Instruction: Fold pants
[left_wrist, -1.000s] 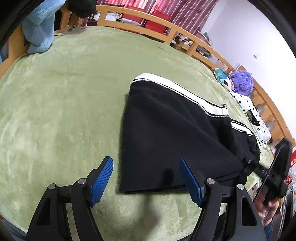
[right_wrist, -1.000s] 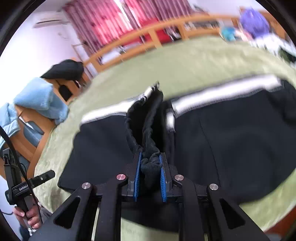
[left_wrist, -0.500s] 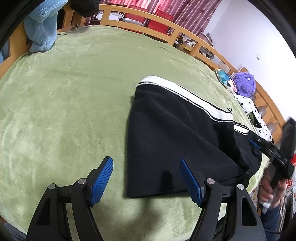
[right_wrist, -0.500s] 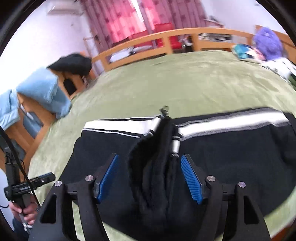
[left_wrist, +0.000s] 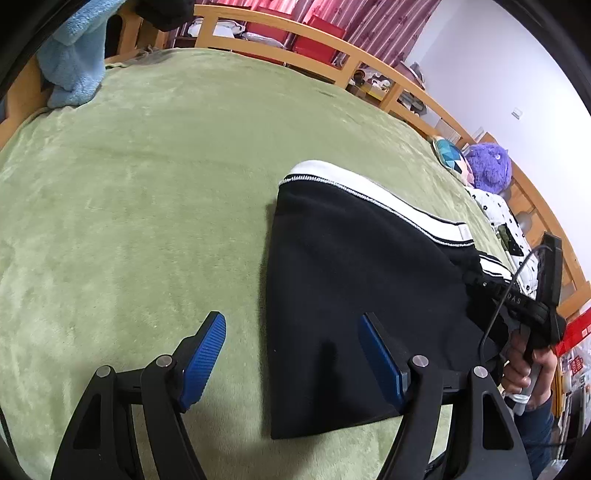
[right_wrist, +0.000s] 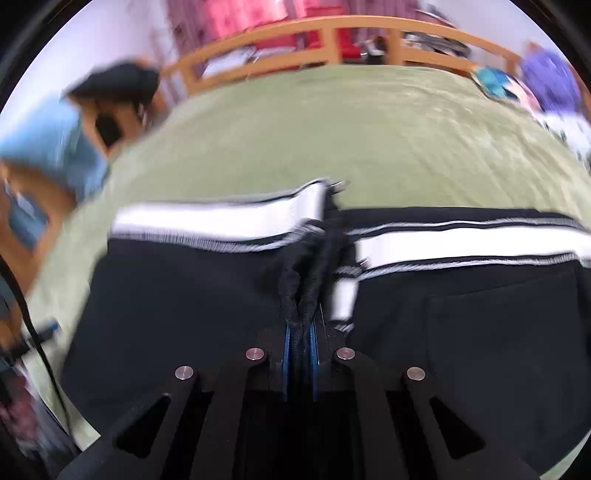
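Lying folded on the green blanket (left_wrist: 147, 206), black pants (left_wrist: 351, 295) with white side stripe. Right gripper (right_wrist: 300, 347) clamped tight on a bunched black fold; left gripper (left_wrist: 295, 354) wide open, empty.

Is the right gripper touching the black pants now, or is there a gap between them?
Touching. In the right wrist view the right gripper is shut on a bunched ridge of the black pants: black fabric fills the narrow slot between its blue pads.
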